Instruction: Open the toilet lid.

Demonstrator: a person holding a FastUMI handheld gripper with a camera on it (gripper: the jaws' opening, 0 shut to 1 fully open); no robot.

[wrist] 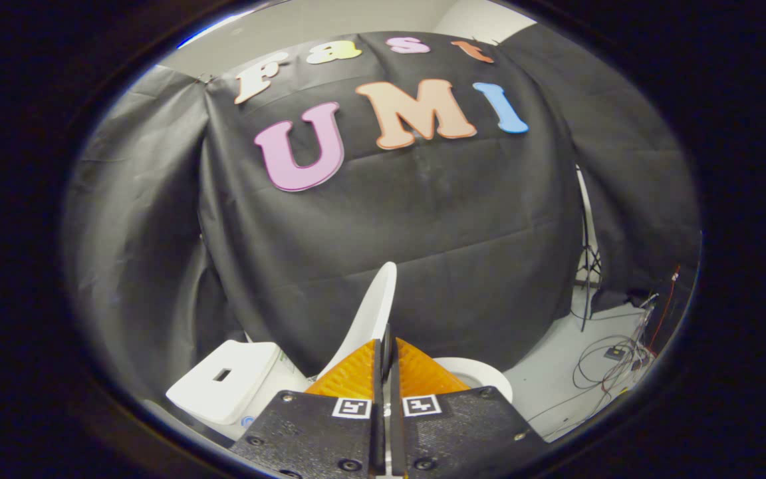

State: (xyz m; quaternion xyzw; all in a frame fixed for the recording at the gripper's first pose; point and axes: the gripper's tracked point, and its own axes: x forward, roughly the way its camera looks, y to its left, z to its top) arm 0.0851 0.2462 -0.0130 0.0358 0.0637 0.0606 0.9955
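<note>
The white toilet lid (375, 305) stands raised and nearly upright, seen edge-on, leaning toward the tank (223, 384) on the left. My gripper (386, 340) is pressed together with only a thin slit between its orange fingers (353, 376). The lid's lower edge runs into that slit, so both fingers clamp it. The white seat ring (486, 378) lies flat just beyond the right finger, partly hidden by it.
The tank's top has a rectangular button slot. Black cloth hangs close behind the toilet. On the grey floor to the right lie loose cables (612, 362) and a thin stand leg (586, 279).
</note>
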